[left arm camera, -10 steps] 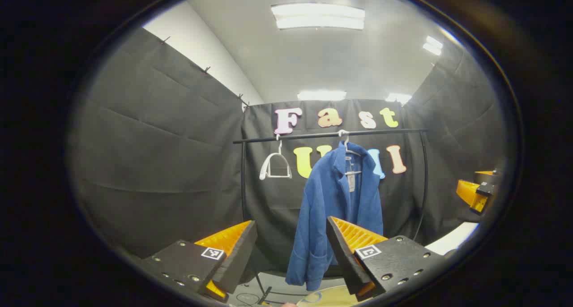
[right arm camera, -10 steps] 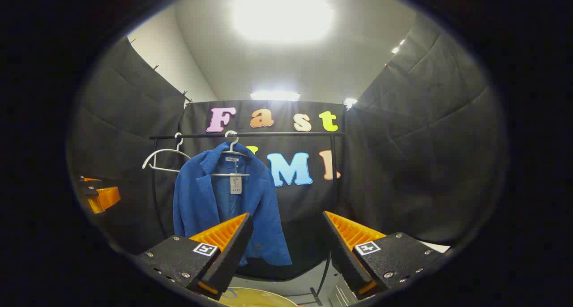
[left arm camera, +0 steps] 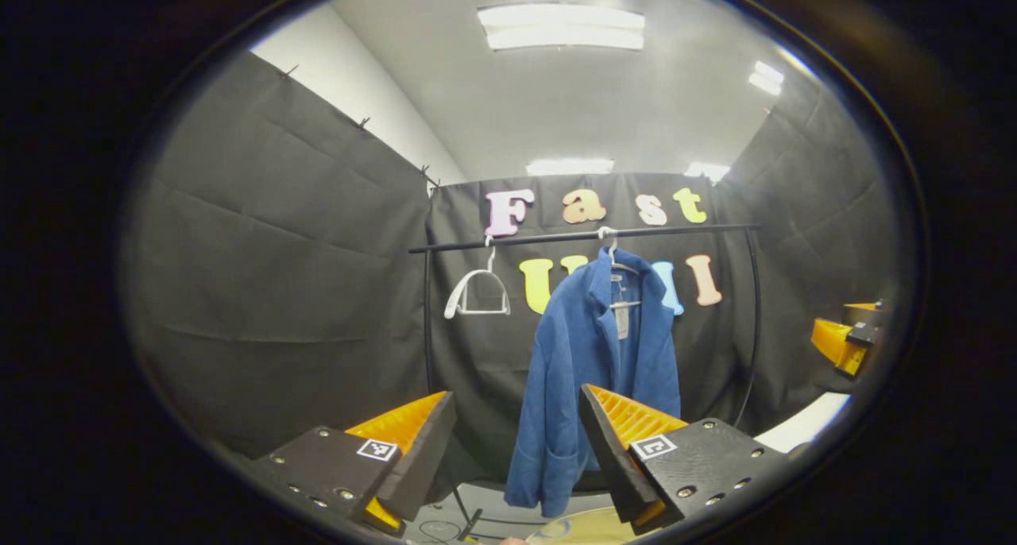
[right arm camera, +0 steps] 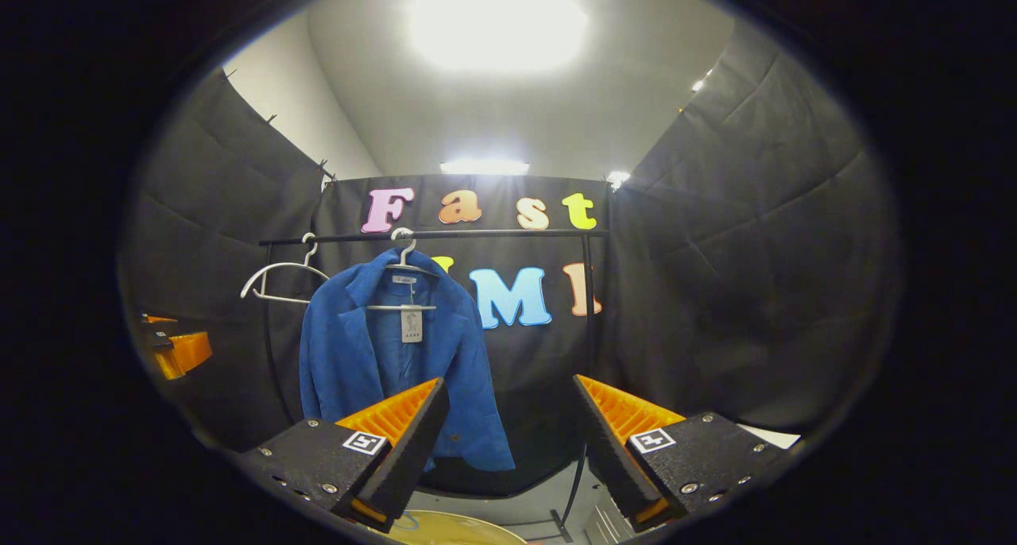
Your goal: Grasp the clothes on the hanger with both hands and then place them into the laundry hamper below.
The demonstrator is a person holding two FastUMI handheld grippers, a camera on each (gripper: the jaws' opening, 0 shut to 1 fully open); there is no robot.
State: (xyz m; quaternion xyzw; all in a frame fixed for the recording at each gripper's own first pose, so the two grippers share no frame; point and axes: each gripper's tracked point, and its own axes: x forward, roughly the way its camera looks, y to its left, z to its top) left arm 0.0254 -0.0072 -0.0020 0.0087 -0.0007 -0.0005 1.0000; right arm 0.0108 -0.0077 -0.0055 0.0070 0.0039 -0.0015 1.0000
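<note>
A blue jacket (left arm camera: pixel 592 370) hangs on a white hanger (right arm camera: pixel 409 268) from the black rail (left arm camera: pixel 580 236) at frame centre, well apart from both tools. The left tool (left arm camera: pixel 516 442) and right tool (right arm camera: pixel 508 434) are spread apart, empty. Pulling unevenly could snag the hanger's hook. A yellowish hamper rim (right arm camera: pixel 445 527) sits at bottom edge; black cloth walls surround.

One blue jacket (left arm camera: pixel 592 370) hangs on one of two white hangers (left arm camera: pixel 477 295), both on one black rail (left arm camera: pixel 556 237), with two grippers (left arm camera: pixel 516 461), the left and the right (right arm camera: pixel 508 450), and three ceiling lights (left arm camera: pixel 560 27).
</note>
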